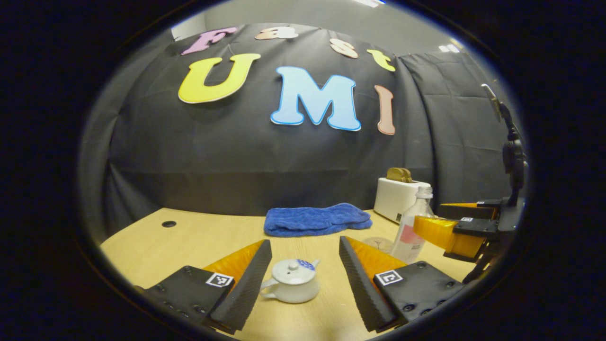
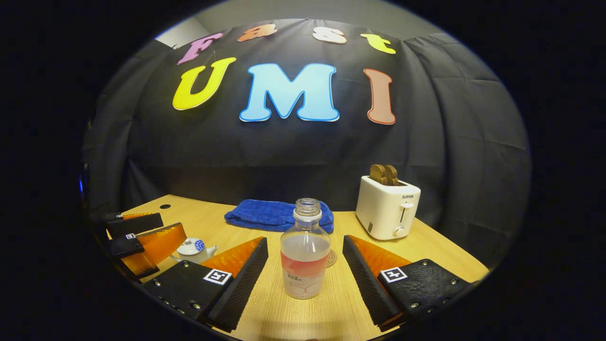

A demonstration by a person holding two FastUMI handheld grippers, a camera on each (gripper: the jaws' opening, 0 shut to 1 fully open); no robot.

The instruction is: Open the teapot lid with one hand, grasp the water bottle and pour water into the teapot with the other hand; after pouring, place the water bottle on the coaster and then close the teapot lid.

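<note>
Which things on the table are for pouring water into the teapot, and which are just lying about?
For the job:
teapot, lid on
bottle, uncapped, upright
coaster, behind the bottle
left gripper, jaws open around the teapot
right gripper, jaws open around the bottle

Lying about:
towel
toaster

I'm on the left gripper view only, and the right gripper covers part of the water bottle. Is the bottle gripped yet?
Observer: No. In the right gripper view the water bottle stands between the right gripper's open fingers, touching neither.
Operator: Is its cap on?
Observer: No cap; the mouth is open.
Operator: How full is it?
Observer: Liquid reaches roughly halfway up.
</note>
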